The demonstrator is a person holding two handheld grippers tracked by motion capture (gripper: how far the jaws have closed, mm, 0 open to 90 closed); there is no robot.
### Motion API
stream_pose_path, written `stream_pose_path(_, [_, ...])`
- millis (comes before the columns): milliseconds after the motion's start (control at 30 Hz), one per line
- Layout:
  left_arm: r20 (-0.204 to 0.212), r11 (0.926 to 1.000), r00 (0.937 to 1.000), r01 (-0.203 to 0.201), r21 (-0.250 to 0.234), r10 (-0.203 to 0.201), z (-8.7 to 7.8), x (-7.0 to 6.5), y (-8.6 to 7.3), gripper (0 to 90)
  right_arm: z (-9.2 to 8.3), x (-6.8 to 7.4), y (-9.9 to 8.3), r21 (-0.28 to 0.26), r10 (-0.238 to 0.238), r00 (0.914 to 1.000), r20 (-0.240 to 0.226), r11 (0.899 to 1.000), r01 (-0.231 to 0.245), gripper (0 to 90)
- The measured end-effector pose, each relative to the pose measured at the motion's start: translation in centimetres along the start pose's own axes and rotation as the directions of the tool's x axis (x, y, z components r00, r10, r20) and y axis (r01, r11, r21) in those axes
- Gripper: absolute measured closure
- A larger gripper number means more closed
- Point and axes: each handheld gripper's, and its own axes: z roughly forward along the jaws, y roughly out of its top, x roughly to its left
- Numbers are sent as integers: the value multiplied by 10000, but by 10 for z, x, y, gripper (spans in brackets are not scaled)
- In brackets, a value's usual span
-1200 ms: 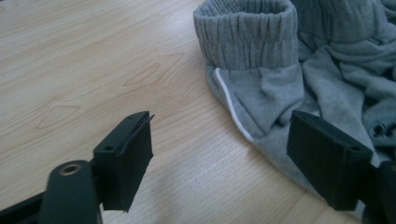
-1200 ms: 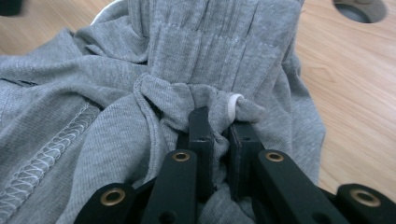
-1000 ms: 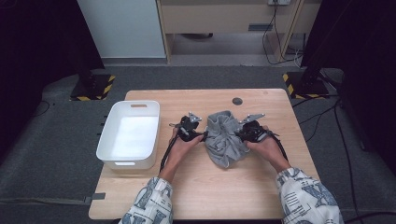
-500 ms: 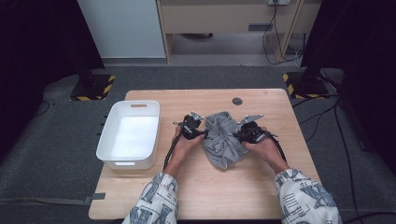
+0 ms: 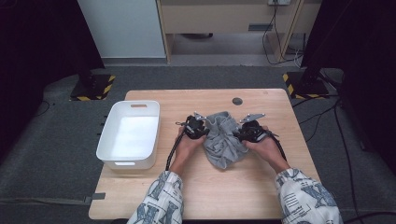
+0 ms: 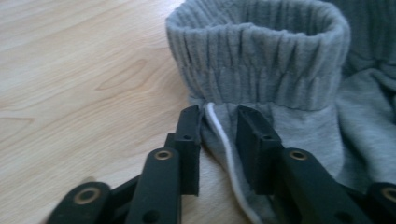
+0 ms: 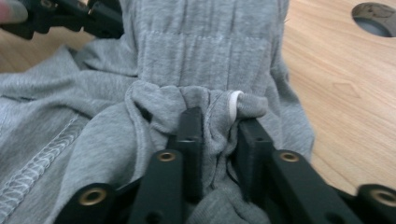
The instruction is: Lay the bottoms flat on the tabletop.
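A crumpled grey garment (image 5: 225, 142) with a ribbed cuff (image 6: 261, 56) lies mid-table between the two grippers. My left gripper (image 5: 204, 132) is at its left edge. Its jaws have just been closing, and a flat fabric edge with a white seam (image 6: 219, 135) lies between them, not squeezed. My right gripper (image 5: 240, 135) is at the garment's right side. Its jaws have just been opening, and a bunched fold with a white cord (image 7: 233, 99) still sits loosely between them. In the right gripper view the left gripper (image 7: 70, 14) appears at the top left, beyond the garment.
A white plastic bin (image 5: 133, 104) stands empty on the left part of the wooden table (image 5: 196, 196). A small round hole (image 5: 237, 101) is in the tabletop behind the garment. Dark stands and cables surround the table on the floor.
The left gripper has nudged slightly in against the garment's left edge. The right hand and the heap of fabric stand as before.
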Motion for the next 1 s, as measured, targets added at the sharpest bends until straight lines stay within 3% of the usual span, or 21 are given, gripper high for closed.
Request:
stream_pose_path(267, [-49, 9998, 9999, -159, 128, 160, -1, -3, 0, 812, -9, -7, 3, -286, 230, 9993, 300, 9993, -222, 455])
stream_pose_path(367, [-62, 9996, 9997, -252, 148, 253, -1, -4, 1, 848, -14, -9, 7, -315, 53, 9989, 474, 9995, -38, 371])
stream_pose_path(567, [-97, 9996, 9996, -252, 151, 253, -1, -5, 0, 861, -20, -10, 18, -532, 75, 9996, 257, 9986, -61, 280])
stream_pose_path(633, [-82, 9996, 9996, -268, 129, 269, -1, -4, 0, 862, -18, -11, 19, -446, 62, 9997, 234, 9990, -51, 300])
stream_pose_path(833, [-13, 9997, 9998, -222, 45, 222, -2, -3, -1, 862, -12, -14, 19, -363, 164, 9999, -30, 9992, -165, 524])
stream_pose_path(1000, [-25, 9996, 9996, -267, -33, 267, -3, -3, -4, 863, -13, -12, 22, -323, -50, 10000, -34, 9995, 49, 716])
